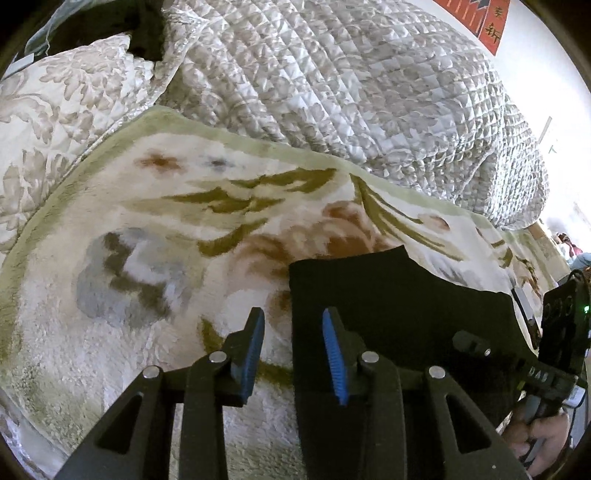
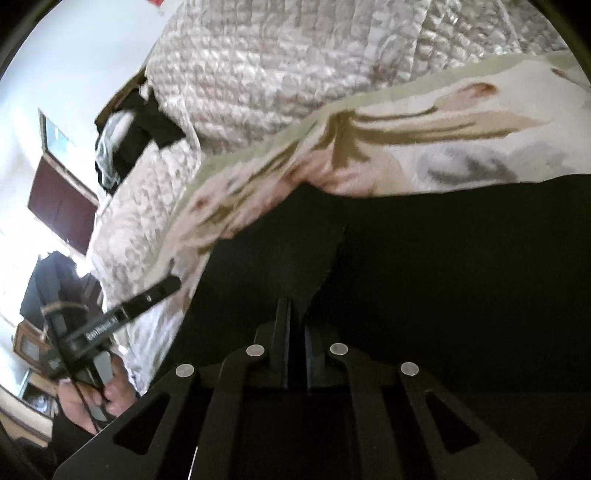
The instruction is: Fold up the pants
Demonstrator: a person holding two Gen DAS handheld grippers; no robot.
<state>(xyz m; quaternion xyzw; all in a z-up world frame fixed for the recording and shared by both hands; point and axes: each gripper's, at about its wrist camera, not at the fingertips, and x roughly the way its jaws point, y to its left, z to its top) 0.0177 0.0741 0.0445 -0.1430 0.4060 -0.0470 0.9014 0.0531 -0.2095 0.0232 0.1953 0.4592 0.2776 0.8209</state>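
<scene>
**Inspector:** Black pants (image 1: 399, 302) lie nearest the left lens, spread flat on the floral blanket (image 1: 155, 229). Their upper left corner sits just ahead of the left gripper (image 1: 293, 321). State of that gripper?

**Assistant:** Partly open. One blue ribbed pad (image 1: 255, 354) is over the blanket, the other over the dark cloth, and the pants' left edge runs down between them. Neither pad presses on the fabric.

**Inspector:** And the right side?

**Assistant:** From the right wrist view, the pants (image 2: 443, 266) fill most of the lower field. The right gripper (image 2: 295, 314) has its jaws drawn together. Black cloth lies directly under and around the tips, but black on black hides whether a fold is caught between them; cannot tell.

**Inspector:** Any detail in the garment?

**Assistant:** A seam or fold line runs from the far edge down toward the right gripper's tips. The far edge in the left view is wavy, not straight.

**Inspector:** Surroundings?

**Assistant:** The blanket has a pale green border and olive, brown and grey motifs. Beyond it a quilted bedspread (image 1: 351, 85) is heaped up, touching the blanket's far edge. A patterned pillow (image 1: 62, 96) lies at the far left. A red hanging with characters (image 1: 480, 18) is on the wall.

**Inspector:** Hands?

**Assistant:** Each view catches the other device at its margin, with a hand (image 1: 543, 439) wrapped round the handle; the left hand (image 2: 88, 402) likewise.
</scene>
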